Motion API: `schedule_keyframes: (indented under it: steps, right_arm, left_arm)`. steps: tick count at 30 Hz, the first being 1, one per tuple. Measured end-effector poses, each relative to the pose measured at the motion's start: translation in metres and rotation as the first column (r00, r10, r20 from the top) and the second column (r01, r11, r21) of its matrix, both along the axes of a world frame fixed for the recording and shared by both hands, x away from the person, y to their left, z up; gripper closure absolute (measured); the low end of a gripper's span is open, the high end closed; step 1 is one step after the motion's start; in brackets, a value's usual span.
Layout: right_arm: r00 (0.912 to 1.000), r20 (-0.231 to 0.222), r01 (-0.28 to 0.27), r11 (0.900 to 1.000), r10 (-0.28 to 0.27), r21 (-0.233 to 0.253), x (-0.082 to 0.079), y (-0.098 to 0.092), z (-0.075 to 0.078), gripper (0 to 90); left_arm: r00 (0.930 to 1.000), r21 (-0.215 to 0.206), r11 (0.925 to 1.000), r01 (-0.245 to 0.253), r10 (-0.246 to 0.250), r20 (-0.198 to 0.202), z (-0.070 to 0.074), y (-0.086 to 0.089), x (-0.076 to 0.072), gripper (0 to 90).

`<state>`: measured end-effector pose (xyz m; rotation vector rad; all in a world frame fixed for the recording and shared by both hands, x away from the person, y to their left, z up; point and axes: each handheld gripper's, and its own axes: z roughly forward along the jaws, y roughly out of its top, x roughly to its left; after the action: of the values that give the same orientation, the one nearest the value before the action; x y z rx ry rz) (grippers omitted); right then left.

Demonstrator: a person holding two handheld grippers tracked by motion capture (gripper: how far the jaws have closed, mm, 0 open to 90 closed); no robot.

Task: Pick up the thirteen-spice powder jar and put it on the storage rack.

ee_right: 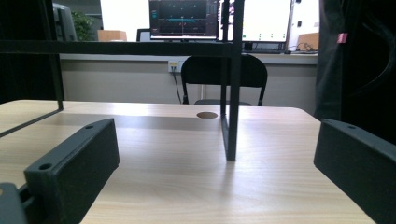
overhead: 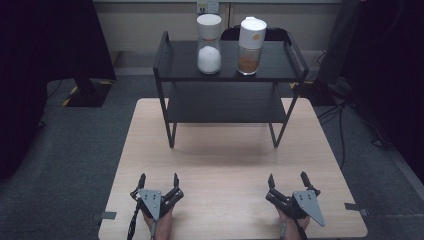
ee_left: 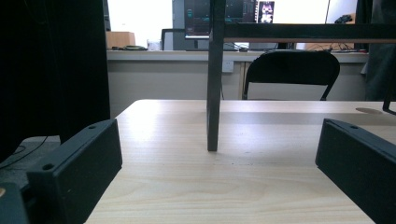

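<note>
Both grippers rest low on the near edge of the table (overhead: 230, 160), well apart from each other. The left gripper (overhead: 159, 180) sits near the left corner with its jaws spread wide and nothing between them; in the left gripper view the gap (ee_left: 219, 186) shows bare wood and, further off, the rack's near left leg (ee_left: 213, 93). The right gripper (overhead: 288, 179) sits near the right corner, jaws just as wide and holding nothing; in the right gripper view (ee_right: 217, 186) the rack's near right leg (ee_right: 232, 93) stands ahead of it.

The black rack (overhead: 230, 62) stands on the far half of the table. On its top shelf, side by side but apart, are two upright jars: the white jar (overhead: 209, 44) on the left, with white powder in it, and the brown jar (overhead: 250, 46) on the right, with a brown layer at the bottom. Both are well away from the grippers
</note>
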<state>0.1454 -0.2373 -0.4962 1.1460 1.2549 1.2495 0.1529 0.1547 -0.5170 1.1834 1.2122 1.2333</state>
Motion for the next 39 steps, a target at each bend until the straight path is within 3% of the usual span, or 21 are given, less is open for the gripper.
schedule_keyframes:
  steps: [10, 15, 19, 39]
  right_arm:
    - [0.9996, 0.027, 0.006, 1.000, -0.006, -0.009, -0.005, -0.002, -0.019, 0.0]
    - [1.0000, 0.006, 0.006, 1.000, -0.005, -0.009, -0.004, -0.002, -0.019, 0.0]
    - [0.9999, 0.006, 0.009, 1.000, -0.009, 0.015, -0.004, -0.003, -0.020, 0.0]
    - [0.9997, 0.007, 0.025, 1.000, -0.025, 0.013, -0.004, 0.000, -0.020, 0.0]
  left_arm:
    - [1.0000, 0.000, 1.0000, -0.001, 0.001, 0.000, 0.000, 0.000, 0.000, 0.0]
    - [1.0000, 0.000, 1.0000, -0.002, 0.002, 0.000, 0.000, 0.000, 0.000, 0.0]
    - [1.0000, 0.000, 1.0000, -0.002, 0.002, 0.000, 0.000, 0.000, 0.000, 0.0]
    - [1.0000, 0.000, 1.0000, -0.005, 0.005, 0.000, 0.000, -0.001, 0.000, 0.0]
